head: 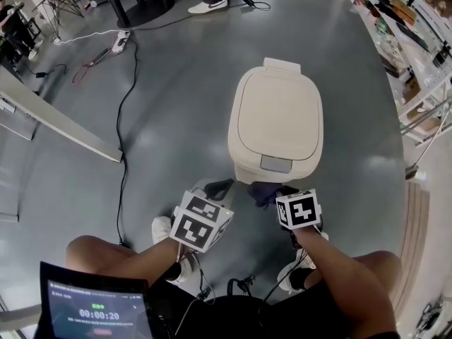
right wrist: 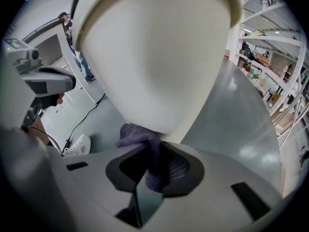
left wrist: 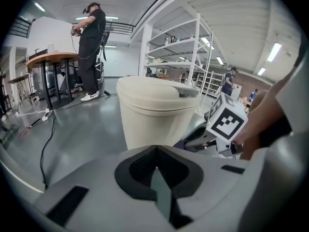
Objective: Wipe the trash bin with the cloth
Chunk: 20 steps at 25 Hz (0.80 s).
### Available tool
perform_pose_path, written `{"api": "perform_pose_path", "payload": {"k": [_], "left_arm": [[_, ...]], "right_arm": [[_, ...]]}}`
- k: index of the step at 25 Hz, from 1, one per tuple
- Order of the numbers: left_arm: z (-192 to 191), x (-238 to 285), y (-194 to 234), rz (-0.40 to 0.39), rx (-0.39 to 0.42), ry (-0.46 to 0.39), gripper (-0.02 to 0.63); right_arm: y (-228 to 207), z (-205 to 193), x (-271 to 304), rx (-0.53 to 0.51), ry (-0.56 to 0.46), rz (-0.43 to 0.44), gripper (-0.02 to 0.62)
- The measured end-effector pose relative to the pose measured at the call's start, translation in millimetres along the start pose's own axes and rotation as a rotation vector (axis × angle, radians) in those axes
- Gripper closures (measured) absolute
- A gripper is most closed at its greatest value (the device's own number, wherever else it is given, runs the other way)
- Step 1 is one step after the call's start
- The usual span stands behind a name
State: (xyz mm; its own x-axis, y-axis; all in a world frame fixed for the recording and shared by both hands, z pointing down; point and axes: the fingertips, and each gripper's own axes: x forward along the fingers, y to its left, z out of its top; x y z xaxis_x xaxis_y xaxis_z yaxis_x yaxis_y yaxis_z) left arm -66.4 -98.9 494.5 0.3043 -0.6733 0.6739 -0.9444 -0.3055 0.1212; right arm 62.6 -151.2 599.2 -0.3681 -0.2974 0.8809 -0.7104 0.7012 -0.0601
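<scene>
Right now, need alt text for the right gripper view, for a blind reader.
The right gripper, its tongs shut on a purple cloth, holds the cloth against the lower wall of a cream trash bin that fills most of the view. The left gripper shows at the left edge, with grey floor and white shelving at the right.

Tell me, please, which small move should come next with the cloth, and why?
Probably sweep the right hand-held gripper sideways along the front wall of the trash bin: its jaws are shut on the purple cloth, which touches that wall low down.
</scene>
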Motion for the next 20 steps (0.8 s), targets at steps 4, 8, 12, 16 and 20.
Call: {"api": "perform_pose_path", "payload": {"k": [4, 8, 12, 16, 20], "left_arm": [[-1, 15, -14, -0.035, -0.012, 0.012, 0.604], [0, 15, -23, -0.060, -0.010, 0.031, 0.604], [-1, 15, -26, -0.069, -0.026, 0.048, 0.604], [-9, 17, -22, -0.058, -0.030, 0.059, 0.604], [-23, 18, -7, -0.016, -0.044, 0.074, 0.604]], "right_arm": [[-22, -11, 1, 0.022, 0.007, -0.009, 0.526], [-36, -13, -9, 0.053, 0.003, -0.021, 0.526], [-45, -18, -17, 0.065, 0.010, -0.042, 0.526], [-46, -24, -18, 0.060, 0.012, -0.040, 0.526], [-38, -31, -10, 0.047, 0.028, -0.029, 0.526]]}}
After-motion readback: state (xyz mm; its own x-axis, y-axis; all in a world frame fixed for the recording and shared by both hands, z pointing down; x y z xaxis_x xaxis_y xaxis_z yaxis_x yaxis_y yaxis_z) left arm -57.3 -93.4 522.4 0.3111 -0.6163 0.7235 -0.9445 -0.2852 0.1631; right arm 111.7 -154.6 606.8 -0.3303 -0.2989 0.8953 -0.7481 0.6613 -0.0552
